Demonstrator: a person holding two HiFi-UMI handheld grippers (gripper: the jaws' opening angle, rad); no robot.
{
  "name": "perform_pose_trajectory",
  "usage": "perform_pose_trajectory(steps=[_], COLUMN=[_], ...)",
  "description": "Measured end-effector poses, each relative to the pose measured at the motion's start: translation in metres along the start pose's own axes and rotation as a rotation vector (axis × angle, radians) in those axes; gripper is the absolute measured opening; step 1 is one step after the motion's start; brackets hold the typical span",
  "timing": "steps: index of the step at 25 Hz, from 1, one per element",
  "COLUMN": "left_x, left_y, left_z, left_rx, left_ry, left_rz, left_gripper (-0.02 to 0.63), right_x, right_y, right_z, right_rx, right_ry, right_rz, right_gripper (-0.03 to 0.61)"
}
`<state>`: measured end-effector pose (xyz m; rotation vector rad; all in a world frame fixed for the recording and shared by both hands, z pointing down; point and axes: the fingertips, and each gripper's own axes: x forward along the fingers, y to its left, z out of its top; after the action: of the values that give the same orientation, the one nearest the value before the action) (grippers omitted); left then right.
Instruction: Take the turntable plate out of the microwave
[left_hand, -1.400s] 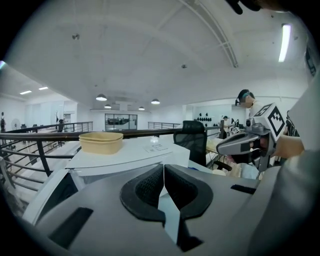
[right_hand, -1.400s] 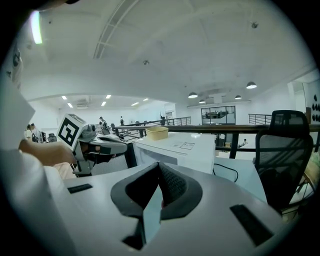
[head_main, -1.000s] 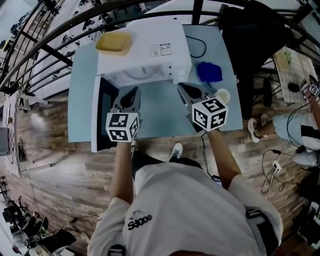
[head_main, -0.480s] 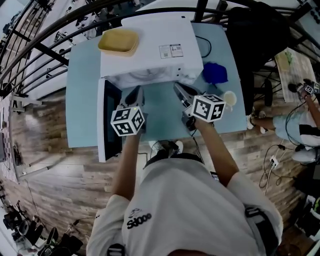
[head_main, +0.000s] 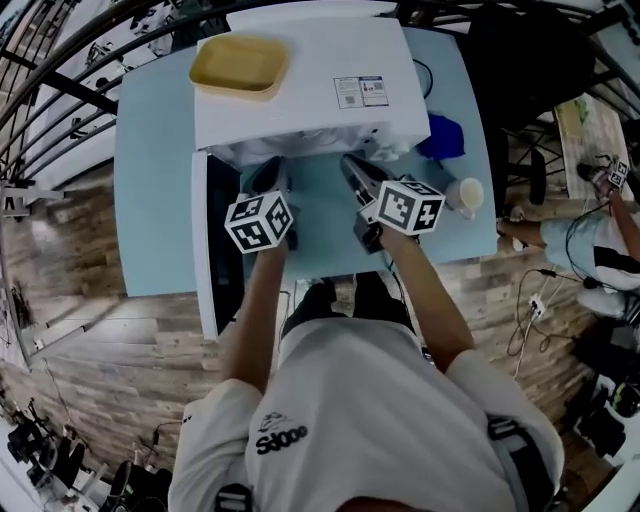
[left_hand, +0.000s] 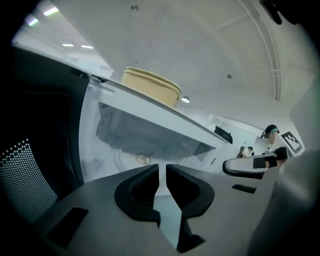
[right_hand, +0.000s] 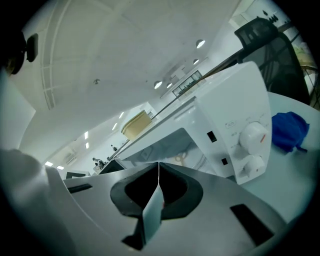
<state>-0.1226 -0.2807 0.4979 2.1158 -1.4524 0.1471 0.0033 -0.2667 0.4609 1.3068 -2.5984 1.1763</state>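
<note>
Head view looks steeply down on a light blue desk (head_main: 150, 200) with a white microwave (head_main: 310, 90) standing against its far edge. The microwave's door (head_main: 215, 240) is swung wide open at the left and reaches toward the desk's near edge. A shallow yellow tray (head_main: 240, 65) sits on the microwave's roof, at its far left corner. A blue cloth (head_main: 445, 135) lies just beside the microwave's right wall, near the desk's right edge. A pale cup (head_main: 467, 192) stands closer to the near edge on that same side.

Both grippers are held side by side over the desk in front of the open cavity, apart from each other and pointing into it. The left gripper (head_main: 268, 172) is close to the door. In the left gripper view its jaws are all but together, with only a thin slit between the tips and nothing in it. The right gripper (head_main: 350, 165) is toward the control side, and in the right gripper view its jaws are pressed fully together on nothing.

The turntable plate (left_hand: 131, 161) lies flat on the cavity floor inside the microwave, ahead of the left gripper (left_hand: 162, 167) and untouched by either one. The right gripper (right_hand: 158, 167) faces the cavity opening, with the two white knobs (right_hand: 252, 145) to its right.
</note>
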Motion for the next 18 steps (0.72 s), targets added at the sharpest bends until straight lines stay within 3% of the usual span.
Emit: perform_pose_trajectory(steps=[1, 3, 7, 9, 13, 18], left_x=[0.005, 0.017, 0.037, 0.044, 0.055, 0.063], left_y=[0.003, 0.008, 0.021, 0.027, 0.034, 0.052], left_z=[-0.003, -0.009, -0.024, -0.028, -0.024, -0.032], left_rx=[-0.008, -0.028, -0.105, -0.144, -0.162, -0.2], left_ry=[0.006, 0.022, 0.025, 0.013, -0.04, -0.012], left_rz=[0.008, 0.017, 0.042, 0.049, 0.04, 0.11], left_gripper=[0.05, 0.158, 0.181, 0.193, 0.236, 0.255], right_x=[0.008, 0.023, 0.05, 0.06, 0.07, 0.079], right_y=[-0.001, -0.004, -0.014, -0.014, -0.009, -0.018], right_z=[-0.003, -0.009, -0.019, -0.026, -0.038, -0.048], right_rx=[-0.007, -0.023, -0.029, -0.031, -0.064, -0.022], right_ry=[0.019, 0.057, 0.1, 0.128, 0.174, 0.177], right_rz=[0.012, 0.037, 0.088, 0.142, 0.237, 0.26], right_gripper=[0.0, 0.003, 0.017, 0.09, 0.165, 0.184])
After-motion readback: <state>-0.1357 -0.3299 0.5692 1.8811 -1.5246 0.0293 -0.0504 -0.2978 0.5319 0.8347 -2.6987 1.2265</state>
